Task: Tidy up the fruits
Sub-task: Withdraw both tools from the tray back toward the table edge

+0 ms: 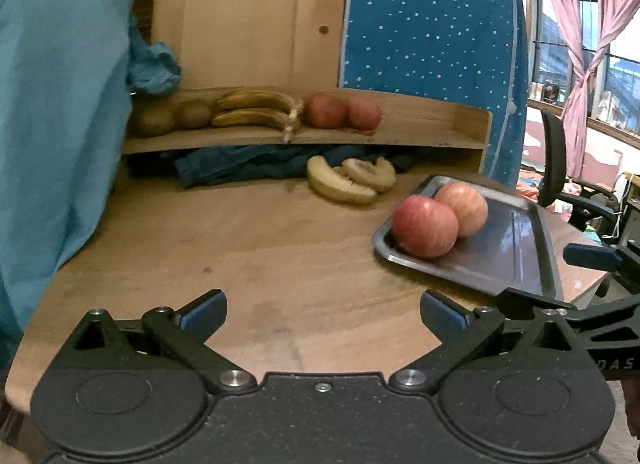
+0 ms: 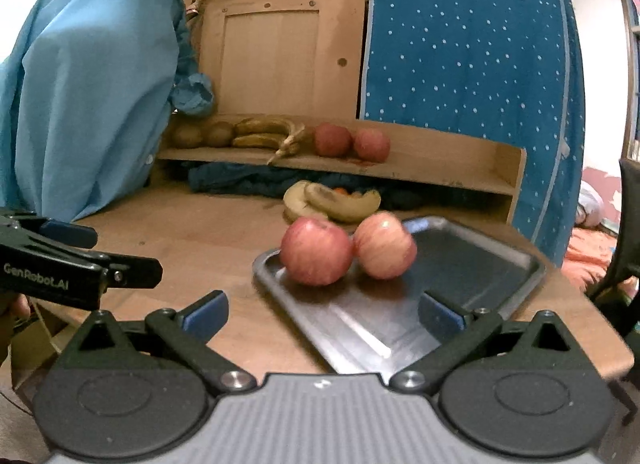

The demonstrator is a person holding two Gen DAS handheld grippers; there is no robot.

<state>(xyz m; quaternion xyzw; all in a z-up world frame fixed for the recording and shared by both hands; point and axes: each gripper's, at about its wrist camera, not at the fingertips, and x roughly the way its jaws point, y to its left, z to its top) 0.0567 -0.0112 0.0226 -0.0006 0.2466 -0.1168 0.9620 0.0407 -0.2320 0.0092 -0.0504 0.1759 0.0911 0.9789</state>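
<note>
Left gripper (image 1: 323, 314) is standing fully spread over the table (image 1: 240, 248), nothing between its pads. On the shelf (image 1: 420, 132) at 12 o'clock, going left to right: two kiwis (image 1: 176, 116), bananas (image 1: 256, 110) lying long axis left-right with stems toward 3 o'clock, two red apples (image 1: 344, 111). Below them, loose bananas (image 1: 348, 180) are lying at 1 o'clock, curved, long axis roughly left-right. Metal tray (image 1: 516, 248) at 2 o'clock is holding two apples (image 1: 425, 225), touching each other, at its near-left corner.

Right gripper (image 2: 323, 316) is also gaping wide, empty, over the tray's near edge.

Judgement: apples firm, round, smooth and liable to roll; grip across the widest part. Bananas soft, overripe; grip mid-body, lightly.
</note>
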